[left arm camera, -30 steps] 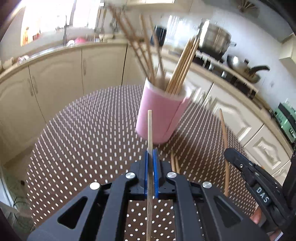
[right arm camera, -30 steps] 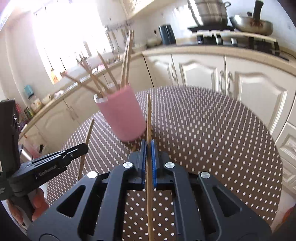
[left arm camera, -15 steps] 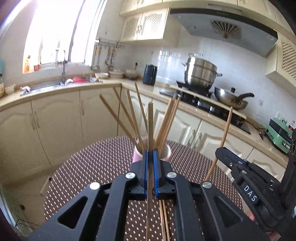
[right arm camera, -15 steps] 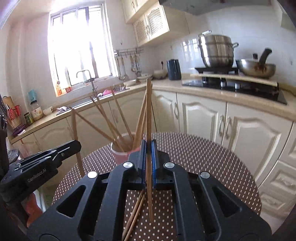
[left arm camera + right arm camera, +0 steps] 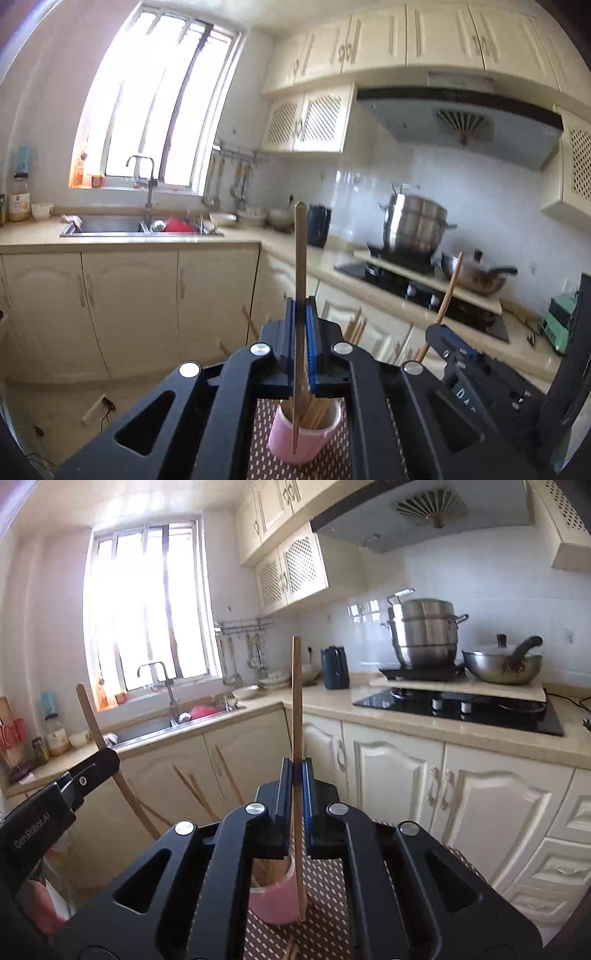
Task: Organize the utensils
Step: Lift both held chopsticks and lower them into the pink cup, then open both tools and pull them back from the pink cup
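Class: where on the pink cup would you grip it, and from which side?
Grip the pink cup low on its bare wall, from the side. Chopsticks fill and fan out above its mouth, blocking a top or rim grasp.

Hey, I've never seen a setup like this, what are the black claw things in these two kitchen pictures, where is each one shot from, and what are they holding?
There is no robot here. A person holds a two-finger gripper in each hand, and each gripper carries a wide-angle camera looking forward along its fingers. One picture comes from the left gripper, the other from the right gripper.

Each gripper is shut on one wooden chopstick, held nearly upright: the left chopstick and the right chopstick. Each camera also catches the other gripper at its edge.

Below them stands a pink cup already holding a bundle of chopsticks, on a brown table with white dots. Both held chopsticks hang with their lower ends in front of the cup, not clearly inside it. At least one more chopstick lies on the table near the cup.
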{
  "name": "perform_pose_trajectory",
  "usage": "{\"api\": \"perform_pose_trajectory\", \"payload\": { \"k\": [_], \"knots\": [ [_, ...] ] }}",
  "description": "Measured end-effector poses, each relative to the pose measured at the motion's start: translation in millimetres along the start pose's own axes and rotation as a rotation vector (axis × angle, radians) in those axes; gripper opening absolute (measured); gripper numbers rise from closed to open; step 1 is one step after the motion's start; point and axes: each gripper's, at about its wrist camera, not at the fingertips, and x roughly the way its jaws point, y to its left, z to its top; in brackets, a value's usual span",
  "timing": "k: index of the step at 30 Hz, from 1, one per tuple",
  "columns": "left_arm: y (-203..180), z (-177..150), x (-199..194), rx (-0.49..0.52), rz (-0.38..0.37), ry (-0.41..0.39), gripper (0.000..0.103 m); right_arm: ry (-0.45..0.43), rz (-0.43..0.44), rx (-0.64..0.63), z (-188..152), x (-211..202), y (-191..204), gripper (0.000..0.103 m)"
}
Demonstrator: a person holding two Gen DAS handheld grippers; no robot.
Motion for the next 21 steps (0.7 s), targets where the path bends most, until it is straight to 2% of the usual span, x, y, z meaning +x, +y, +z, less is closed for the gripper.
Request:
{"api": "perform_pose_trajectory", "payload": {
  "k": [3,5,12,14,17,21],
  "knots": [
    [-5.7,14.8,-0.7,-0.018,-0.01,-0.043,0.006,-0.047,0.008,0.014,9.2,2.3,2.8,0.005],
    [-11.5,20.2,1.7,-0.015,-0.007,-0.064,0.006,-0.053,0.05,0.034,12.3,7.9,2.4,0.006],
    [-13.3,8.0,21.8,-0.023,0.012,-0.024,0.006,-0.047,0.091,0.067,2.3,26.9,-0.7,0.006],
    [-11.5,0.4,29.8,-0.021,0.025,-0.006,0.006,-0.025,0.091,0.07,-7.1,34.7,-0.1,0.006],
    [-2.4,-13.8,43.7,-0.054,0.03,0.06,0.006,0.032,0.089,0.054,-22.5,47.8,1.9,0.006],
    [1.7,-36.7,57.8,-0.015,0.061,0.124,0.006,0.137,0.072,0.019,-46.4,65.9,4.8,0.006]
  ]
}}
